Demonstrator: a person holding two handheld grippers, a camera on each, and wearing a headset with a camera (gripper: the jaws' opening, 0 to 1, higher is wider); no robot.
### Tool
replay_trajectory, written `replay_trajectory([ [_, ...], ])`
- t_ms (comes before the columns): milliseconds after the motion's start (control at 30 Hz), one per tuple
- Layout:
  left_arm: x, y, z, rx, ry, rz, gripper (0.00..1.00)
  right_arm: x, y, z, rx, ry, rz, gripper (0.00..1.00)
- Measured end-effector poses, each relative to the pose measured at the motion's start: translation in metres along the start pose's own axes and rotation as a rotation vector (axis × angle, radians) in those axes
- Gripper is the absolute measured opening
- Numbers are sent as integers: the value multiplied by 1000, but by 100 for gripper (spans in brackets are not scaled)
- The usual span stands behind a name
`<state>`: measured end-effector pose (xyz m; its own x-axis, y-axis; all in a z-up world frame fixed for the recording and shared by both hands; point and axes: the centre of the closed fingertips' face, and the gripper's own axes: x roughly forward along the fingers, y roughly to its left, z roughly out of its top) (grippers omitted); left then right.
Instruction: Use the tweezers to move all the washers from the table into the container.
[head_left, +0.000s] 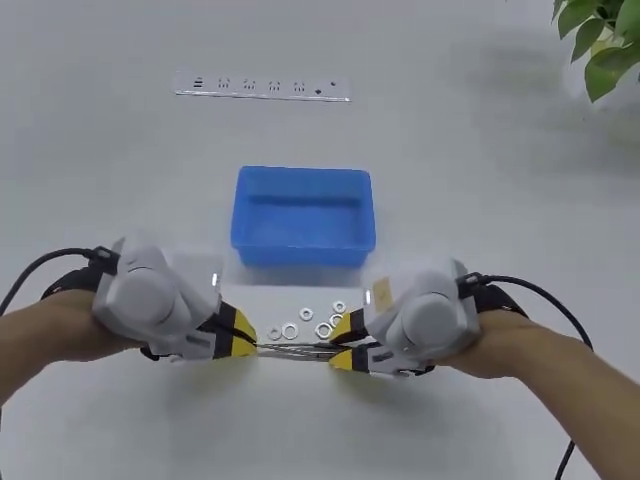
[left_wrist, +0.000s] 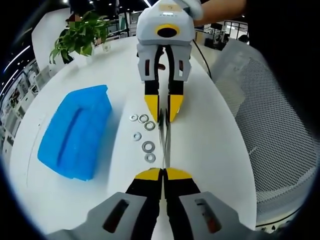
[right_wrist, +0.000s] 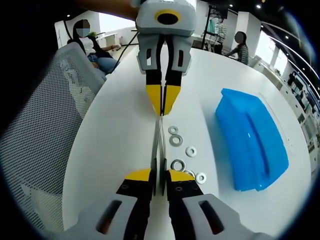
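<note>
Metal tweezers (head_left: 295, 347) lie level just above the white table, held between my two grippers, which face each other. My left gripper (head_left: 245, 343) (left_wrist: 163, 174) is shut on their narrow end. My right gripper (head_left: 343, 350) (right_wrist: 159, 177) is shut on the other end, with its jaws pressed on the two arms of the tweezers (right_wrist: 158, 150). Several silver washers (head_left: 322, 329) (left_wrist: 148, 146) (right_wrist: 177, 164) lie flat on the table just beyond the tweezers (left_wrist: 163, 142). Behind them stands the blue container (head_left: 303, 215) (left_wrist: 75, 132) (right_wrist: 255, 142).
A white power strip (head_left: 262, 87) lies at the back of the table and a green plant (head_left: 600, 40) (left_wrist: 80, 37) stands at the far right corner. A mesh chair (right_wrist: 65, 100) (left_wrist: 260, 100) is at the table's near edge.
</note>
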<state>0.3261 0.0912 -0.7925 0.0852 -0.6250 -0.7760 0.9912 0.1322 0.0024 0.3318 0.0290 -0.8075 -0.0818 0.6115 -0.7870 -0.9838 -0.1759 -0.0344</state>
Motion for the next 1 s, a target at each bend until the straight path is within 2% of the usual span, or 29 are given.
replay_trajectory([
  [333, -12, -3, 13, 9, -6, 9, 4, 3, 2, 8, 5, -24, -3, 12],
  [500, -16, -4, 17, 24, 14, 8, 4, 4, 3, 10, 4, -29, -5, 12],
  [833, -26, -6, 32, 27, 2, -8, 4, 2, 3, 14, 28, -52, -15, 11],
  [1000, -33, -6, 46, 44, -15, -6, 4, -1, 2, 16, 36, -66, -24, 11],
])
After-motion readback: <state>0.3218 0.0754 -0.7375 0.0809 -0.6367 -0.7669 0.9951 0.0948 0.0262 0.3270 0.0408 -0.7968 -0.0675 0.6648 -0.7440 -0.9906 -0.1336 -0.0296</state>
